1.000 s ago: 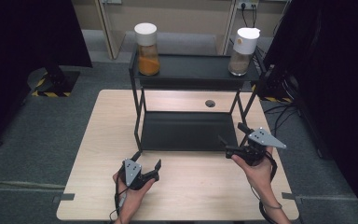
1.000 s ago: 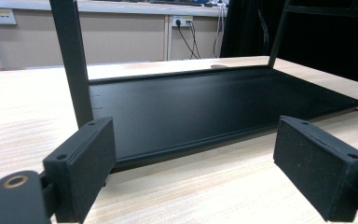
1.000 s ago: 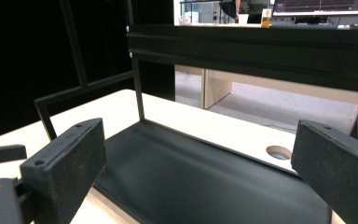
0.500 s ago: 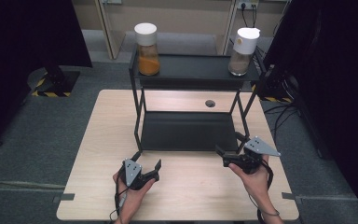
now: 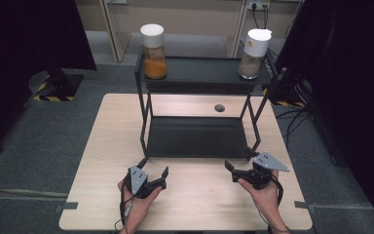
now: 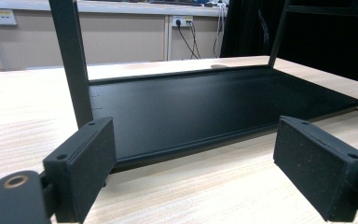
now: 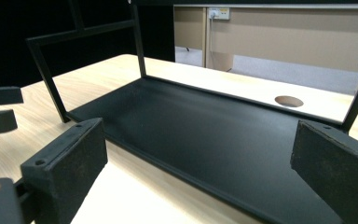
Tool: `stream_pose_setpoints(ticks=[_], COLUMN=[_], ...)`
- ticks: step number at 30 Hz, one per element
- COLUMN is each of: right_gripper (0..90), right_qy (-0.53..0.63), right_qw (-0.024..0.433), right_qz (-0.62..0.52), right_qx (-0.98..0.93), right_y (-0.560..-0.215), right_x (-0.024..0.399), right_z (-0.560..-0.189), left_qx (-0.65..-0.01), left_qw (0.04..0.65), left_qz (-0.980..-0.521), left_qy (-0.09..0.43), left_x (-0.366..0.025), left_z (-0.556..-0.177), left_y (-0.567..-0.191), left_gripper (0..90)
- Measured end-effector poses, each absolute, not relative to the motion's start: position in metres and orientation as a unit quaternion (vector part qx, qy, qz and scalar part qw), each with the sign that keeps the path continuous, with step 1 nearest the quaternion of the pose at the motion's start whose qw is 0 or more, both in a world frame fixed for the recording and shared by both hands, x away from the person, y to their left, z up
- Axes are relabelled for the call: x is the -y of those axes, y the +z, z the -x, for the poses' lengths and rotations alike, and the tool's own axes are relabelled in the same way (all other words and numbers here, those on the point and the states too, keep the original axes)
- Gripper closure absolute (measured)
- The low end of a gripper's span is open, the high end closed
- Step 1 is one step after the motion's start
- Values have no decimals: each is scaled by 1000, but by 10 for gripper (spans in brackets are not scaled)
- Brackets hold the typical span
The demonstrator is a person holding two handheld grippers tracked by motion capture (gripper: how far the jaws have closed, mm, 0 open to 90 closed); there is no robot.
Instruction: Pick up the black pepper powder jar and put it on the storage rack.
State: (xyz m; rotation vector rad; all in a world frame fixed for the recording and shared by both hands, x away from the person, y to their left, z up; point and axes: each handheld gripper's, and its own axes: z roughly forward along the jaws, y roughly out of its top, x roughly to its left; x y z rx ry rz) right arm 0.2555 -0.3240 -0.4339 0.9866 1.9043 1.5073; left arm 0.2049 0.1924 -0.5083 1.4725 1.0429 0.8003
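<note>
Two grippers sit wide open and empty near the black rack (image 5: 197, 136): left gripper (image 5: 152, 170), right gripper (image 5: 238, 165). Far up top stand the orange jar (image 5: 154, 51) and brown jar (image 5: 253, 53). Bumping a rack leg could tip them.

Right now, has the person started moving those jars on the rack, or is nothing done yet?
Nothing looks done: the orange jar and the brown jar stand on the rack's top shelf. In hand: nothing; the left hand-held gripper and right hand-held gripper are open, low over the table. Left: probably reaching for a jar.
</note>
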Motion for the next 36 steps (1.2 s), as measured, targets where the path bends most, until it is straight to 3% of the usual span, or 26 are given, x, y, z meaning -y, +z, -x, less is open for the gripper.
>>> stream_pose_setpoints(ticks=[13, 36], right_gripper=[44, 45], right_qy=[536, 522], right_qw=[259, 262], right_qz=[-384, -398], right_qx=[-706, -708], right_y=[-461, -478], right_x=[326, 330], right_z=[-247, -237], left_qx=[-441, -440], left_qw=[551, 552], left_qz=[-623, -623], left_qy=[337, 337], left_x=[-193, -193], left_z=[-205, -205], left_y=[-508, -508], left_gripper=[125, 125])
